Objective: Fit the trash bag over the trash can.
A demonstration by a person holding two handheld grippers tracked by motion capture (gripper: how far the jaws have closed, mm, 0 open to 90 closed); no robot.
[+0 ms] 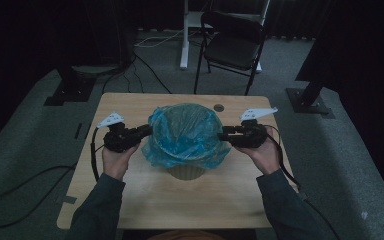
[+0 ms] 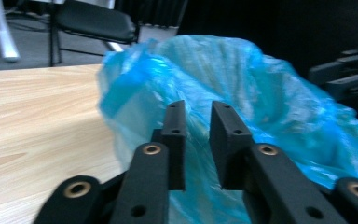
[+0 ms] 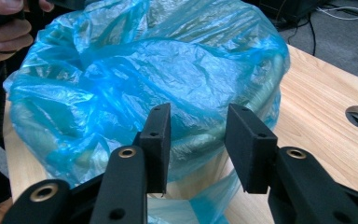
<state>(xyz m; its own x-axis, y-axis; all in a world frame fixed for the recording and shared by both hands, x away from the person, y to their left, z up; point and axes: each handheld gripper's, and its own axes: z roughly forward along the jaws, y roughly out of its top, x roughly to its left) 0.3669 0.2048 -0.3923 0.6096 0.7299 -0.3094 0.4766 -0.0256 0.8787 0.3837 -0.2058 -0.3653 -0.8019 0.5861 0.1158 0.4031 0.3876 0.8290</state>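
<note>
A small tan bin (image 1: 186, 172) stands mid-table, lined with a crinkled blue plastic bag (image 1: 185, 132) that drapes over its rim. My left gripper (image 1: 148, 130) points at the bag's left side. In the left gripper view its jaws (image 2: 199, 112) stand a narrow gap apart, with the bag (image 2: 242, 79) just past the tips. From the opposite side my right gripper (image 1: 222, 135) faces the bag's right side. Its jaws (image 3: 199, 116) are wider apart, level with the covered rim (image 3: 168, 93), and nothing is pinched between them.
The wooden table (image 1: 145, 200) has a round cable hole (image 1: 219, 107) behind the bin. On the grey carpet beyond are a black folding chair (image 1: 232, 45), a white desk leg (image 1: 184, 35), cables and dark stand bases (image 1: 310, 102).
</note>
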